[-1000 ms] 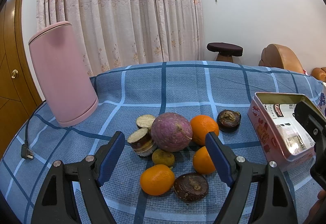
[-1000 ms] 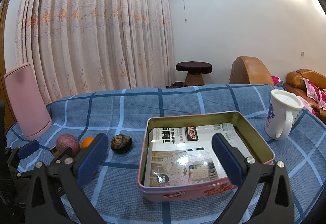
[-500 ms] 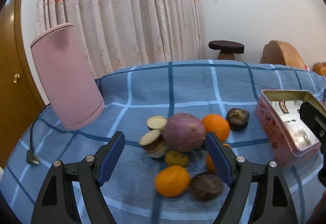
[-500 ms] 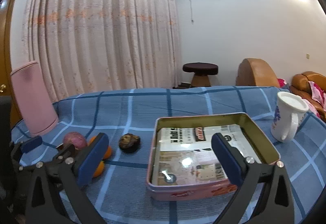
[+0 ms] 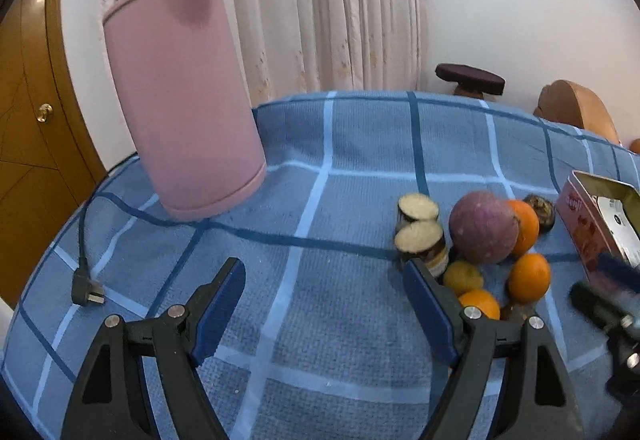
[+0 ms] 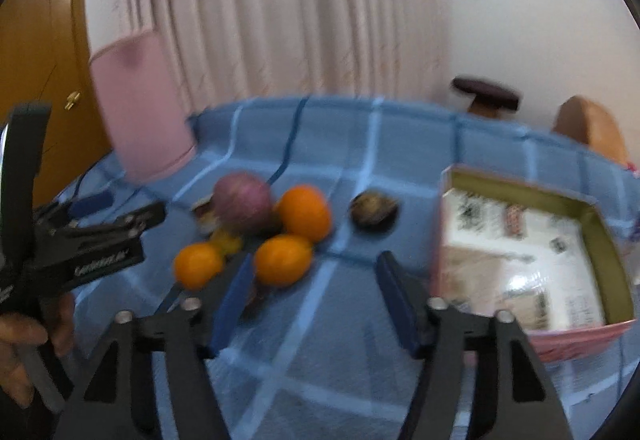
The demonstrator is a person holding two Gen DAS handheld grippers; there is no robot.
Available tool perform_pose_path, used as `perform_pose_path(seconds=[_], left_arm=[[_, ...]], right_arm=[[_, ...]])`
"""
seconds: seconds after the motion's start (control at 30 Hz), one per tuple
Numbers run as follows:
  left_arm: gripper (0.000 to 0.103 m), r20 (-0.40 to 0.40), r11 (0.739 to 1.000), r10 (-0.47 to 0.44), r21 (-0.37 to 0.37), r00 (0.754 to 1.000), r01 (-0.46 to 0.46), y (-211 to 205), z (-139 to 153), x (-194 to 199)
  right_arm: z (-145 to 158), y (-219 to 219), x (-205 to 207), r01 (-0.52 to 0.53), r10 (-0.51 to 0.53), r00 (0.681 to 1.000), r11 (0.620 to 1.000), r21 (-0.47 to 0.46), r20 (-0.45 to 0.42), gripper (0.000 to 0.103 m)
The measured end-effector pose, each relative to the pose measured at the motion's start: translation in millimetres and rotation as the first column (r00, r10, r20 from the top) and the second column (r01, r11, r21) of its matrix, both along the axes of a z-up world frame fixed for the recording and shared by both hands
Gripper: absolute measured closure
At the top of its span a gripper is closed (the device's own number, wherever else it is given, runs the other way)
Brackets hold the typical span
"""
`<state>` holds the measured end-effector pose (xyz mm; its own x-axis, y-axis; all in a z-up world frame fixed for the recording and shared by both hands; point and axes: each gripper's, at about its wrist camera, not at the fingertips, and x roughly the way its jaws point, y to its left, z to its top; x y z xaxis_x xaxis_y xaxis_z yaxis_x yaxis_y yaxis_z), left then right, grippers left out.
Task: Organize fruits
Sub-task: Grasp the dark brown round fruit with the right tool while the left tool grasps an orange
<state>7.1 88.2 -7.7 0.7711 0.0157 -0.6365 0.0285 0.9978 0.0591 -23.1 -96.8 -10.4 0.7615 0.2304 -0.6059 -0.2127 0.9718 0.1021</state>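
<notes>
A pile of fruit lies on the blue checked tablecloth (image 5: pixel 340 144): a purple round fruit (image 5: pixel 483 226), three oranges (image 5: pixel 529 277), a small yellow fruit (image 5: pixel 463 277), cut pieces with pale faces (image 5: pixel 418 236) and a dark wrinkled fruit (image 5: pixel 541 209). My left gripper (image 5: pixel 324 304) is open and empty, left of the pile. My right gripper (image 6: pixel 316 292) is open and empty, just in front of the oranges (image 6: pixel 282 259), with the purple fruit (image 6: pixel 242 200) and the dark fruit (image 6: pixel 374 209) behind. The open pink tin (image 6: pixel 524 252) stands at the right.
A tall pink kettle (image 5: pixel 180 96) stands at the back left, its cord and plug (image 5: pixel 85 290) trailing over the cloth. The tin also shows at the right edge in the left wrist view (image 5: pixel 592 224). A stool (image 5: pixel 470 78) and an armchair (image 5: pixel 576 116) stand beyond the table.
Both grippers have swung left. The fruit pile now sits right of my left gripper, and my right gripper has moved from the tin to the fruit. Both stay open.
</notes>
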Motion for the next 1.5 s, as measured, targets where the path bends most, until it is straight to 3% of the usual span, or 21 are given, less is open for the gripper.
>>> perform_pose_path(seconds=[0.2, 0.33, 0.4, 0.57, 0.77, 0.9, 1.0, 1.07, 1.1, 1.27, 1.4, 1.5], left_arm=[[0.021, -0.002, 0.999, -0.023, -0.028, 1.000, 0.023, 4, 3, -1], [0.021, -0.004, 0.998, -0.049, -0.027, 0.999, 0.049, -1, 3, -2], [0.021, -0.005, 0.998, -0.061, -0.030, 0.998, 0.061, -2, 2, -1], [0.021, 0.004, 0.984, -0.137, -0.111, 0.991, 0.137, -2, 5, -3], [0.021, -0.002, 0.942, -0.297, -0.165, 0.955, 0.293, -24, 4, -8], [0.021, -0.066, 0.938, -0.326, -0.146, 0.943, 0.314, -44, -6, -5], [0.023, -0.090, 0.940, -0.331, -0.117, 0.939, 0.320, -53, -11, -3], [0.038, -0.119, 0.942, -0.330, -0.105, 0.936, 0.319, -58, -15, 1], [0.043, -0.127, 0.935, -0.346, -0.135, 0.930, 0.329, -59, -16, 3], [0.063, -0.135, 0.917, -0.389, -0.151, 0.912, 0.369, -65, -18, 1], [0.065, -0.124, 0.928, -0.364, -0.135, 0.923, 0.347, -65, -16, -3], [0.066, -0.076, 0.936, -0.319, -0.182, 0.945, 0.301, -54, -9, -6]], right_arm=[[-18, 17, 8, -0.144, 0.159, 0.978, 0.983, 0.116, -0.132, 0.046], [-27, 37, 20, -0.183, 0.198, 0.962, 0.978, 0.098, -0.185, 0.047], [-28, 39, 23, -0.176, 0.193, 0.961, 0.979, 0.101, -0.200, 0.060], [-26, 33, 18, -0.177, 0.187, 0.963, 0.982, 0.067, -0.196, 0.061], [1, -4, 0, -0.115, 0.126, 0.988, 0.986, 0.120, -0.086, 0.061], [16, -28, -12, -0.038, 0.038, 0.999, 0.996, 0.081, 0.006, 0.061], [19, -35, -14, -0.015, 0.013, 1.000, 0.999, 0.048, 0.027, 0.061], [20, -37, -14, -0.012, 0.011, 1.000, 0.999, 0.043, 0.028, 0.061], [21, -38, -15, -0.012, 0.010, 1.000, 0.999, 0.045, 0.026, 0.061], [24, -40, -17, -0.004, 0.002, 0.999, 0.999, 0.038, 0.047, 0.061], [29, -44, -22, 0.021, -0.022, 0.996, 1.000, 0.013, 0.092, 0.061], [36, -56, -26, 0.049, -0.050, 0.990, 0.999, 0.013, 0.130, 0.061]])
